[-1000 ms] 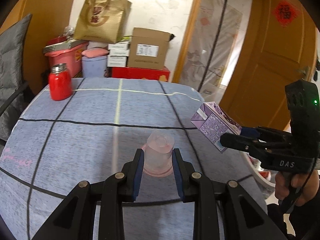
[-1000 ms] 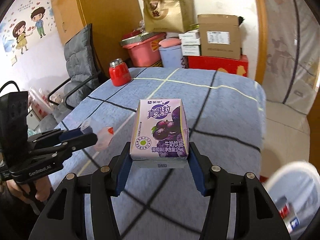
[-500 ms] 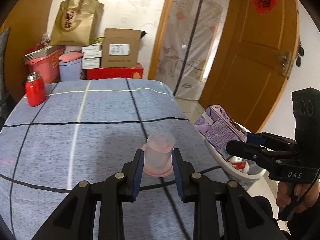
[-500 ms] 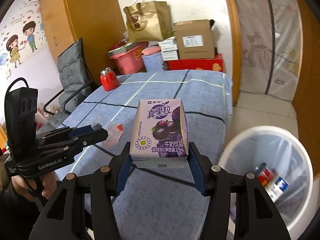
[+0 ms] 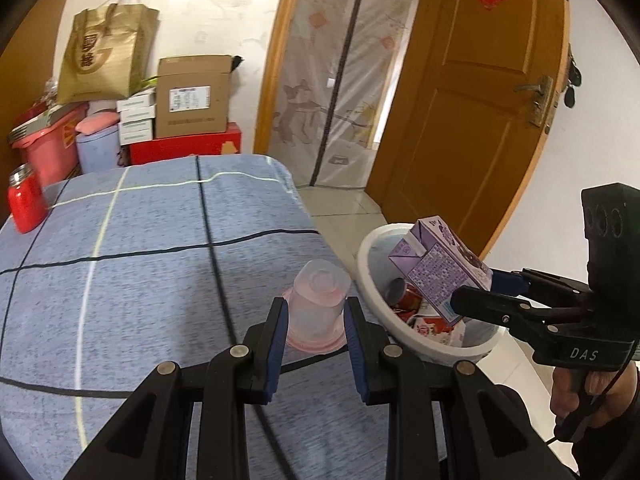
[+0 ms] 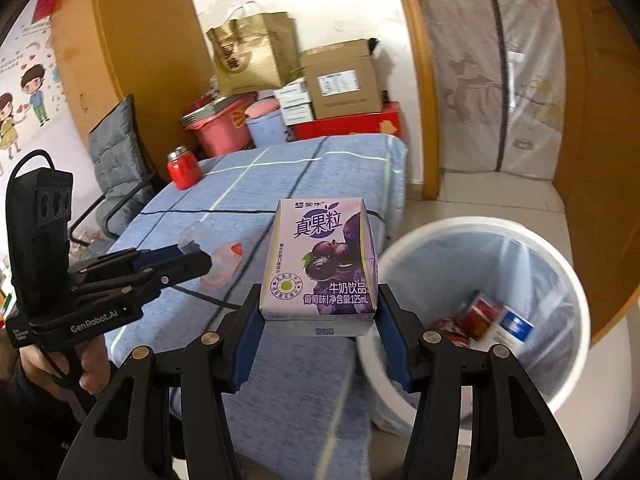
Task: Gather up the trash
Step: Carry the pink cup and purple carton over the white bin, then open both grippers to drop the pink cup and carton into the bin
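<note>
My left gripper (image 5: 315,320) is shut on a clear pink plastic cup (image 5: 318,304), held upside down above the table's right edge. My right gripper (image 6: 318,320) is shut on a purple grape milk carton (image 6: 320,260); the carton (image 5: 438,268) hangs over the near rim of the white trash bin (image 5: 370,240). In the right wrist view the bin (image 6: 576,280) stands on the floor to the right, lined with clear plastic, with cans and cartons inside. The left gripper (image 6: 192,256) and its cup (image 6: 218,256) show at the left there.
A table under a blue checked cloth (image 5: 140,260) carries a red flask (image 5: 24,204) at its far left. Boxes (image 5: 192,98), a gold paper bag (image 5: 106,56) and pink tubs (image 5: 48,140) stand behind it. A grey cushioned chair (image 6: 116,160) stands left. A wooden door (image 5: 480,120) is right.
Both grippers have swung right with their loads, from over the table toward the bin. The carton now hangs over the bin's rim and the cup is at the table's edge.
</note>
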{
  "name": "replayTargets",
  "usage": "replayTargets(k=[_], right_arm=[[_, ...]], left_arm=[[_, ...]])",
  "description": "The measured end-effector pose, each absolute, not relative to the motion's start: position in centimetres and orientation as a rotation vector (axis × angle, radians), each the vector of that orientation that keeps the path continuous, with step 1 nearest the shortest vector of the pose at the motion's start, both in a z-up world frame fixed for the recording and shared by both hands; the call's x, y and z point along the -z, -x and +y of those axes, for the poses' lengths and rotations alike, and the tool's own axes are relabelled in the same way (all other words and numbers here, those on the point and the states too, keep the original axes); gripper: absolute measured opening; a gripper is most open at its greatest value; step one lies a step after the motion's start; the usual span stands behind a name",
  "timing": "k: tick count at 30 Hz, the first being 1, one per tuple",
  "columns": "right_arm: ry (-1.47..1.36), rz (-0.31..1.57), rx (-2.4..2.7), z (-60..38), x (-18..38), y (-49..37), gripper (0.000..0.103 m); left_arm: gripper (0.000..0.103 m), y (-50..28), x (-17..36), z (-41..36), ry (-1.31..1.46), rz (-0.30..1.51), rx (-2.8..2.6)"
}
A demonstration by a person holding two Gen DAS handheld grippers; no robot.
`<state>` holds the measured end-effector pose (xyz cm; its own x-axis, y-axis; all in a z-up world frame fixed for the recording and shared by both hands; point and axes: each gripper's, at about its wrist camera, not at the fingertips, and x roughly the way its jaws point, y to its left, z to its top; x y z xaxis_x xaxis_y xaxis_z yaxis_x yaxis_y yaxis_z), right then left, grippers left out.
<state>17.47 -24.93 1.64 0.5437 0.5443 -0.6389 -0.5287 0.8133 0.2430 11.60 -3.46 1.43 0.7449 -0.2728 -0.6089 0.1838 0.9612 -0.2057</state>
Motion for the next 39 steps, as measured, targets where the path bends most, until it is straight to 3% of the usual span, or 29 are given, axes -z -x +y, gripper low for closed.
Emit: replayTargets(k=[17, 39], right_arm=[[-0.078, 0.788, -0.438, -33.5, -0.5, -18.3, 0.055], [-0.065, 0.893, -0.402, -34.8, 3.4, -20.5, 0.055]], left_arm=[[0.029, -15.3, -0.7, -10.4, 0.072, 0.713, 0.389], [0.03, -18.8, 3.0, -15.4, 0.016, 0.802, 0.464]])
